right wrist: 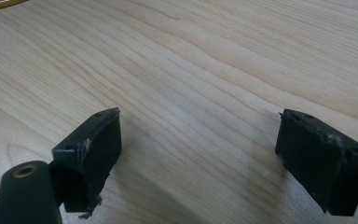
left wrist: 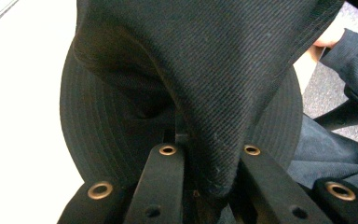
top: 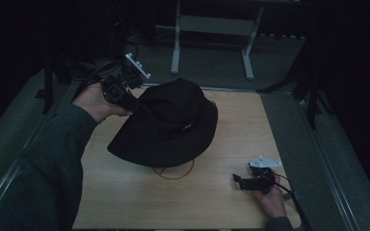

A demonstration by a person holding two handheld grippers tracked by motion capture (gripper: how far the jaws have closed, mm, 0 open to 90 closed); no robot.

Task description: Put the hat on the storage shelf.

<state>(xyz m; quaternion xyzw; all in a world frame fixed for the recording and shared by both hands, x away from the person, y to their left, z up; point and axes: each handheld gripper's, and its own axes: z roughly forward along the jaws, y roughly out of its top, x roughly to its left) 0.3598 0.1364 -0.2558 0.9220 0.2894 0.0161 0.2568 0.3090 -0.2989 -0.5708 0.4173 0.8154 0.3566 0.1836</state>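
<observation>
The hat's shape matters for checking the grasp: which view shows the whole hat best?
The high view: the black hat shows whole, brim pinched by the left gripper. The left gripper view shows close fabric.

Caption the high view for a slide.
Left hand-held gripper pinches a black bucket hat's brim above the wooden table; right hand-held gripper rests open.

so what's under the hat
Part of a yellow ring on the table shows below the hat, which the left gripper holds; the rest of the ring is covered.
</observation>
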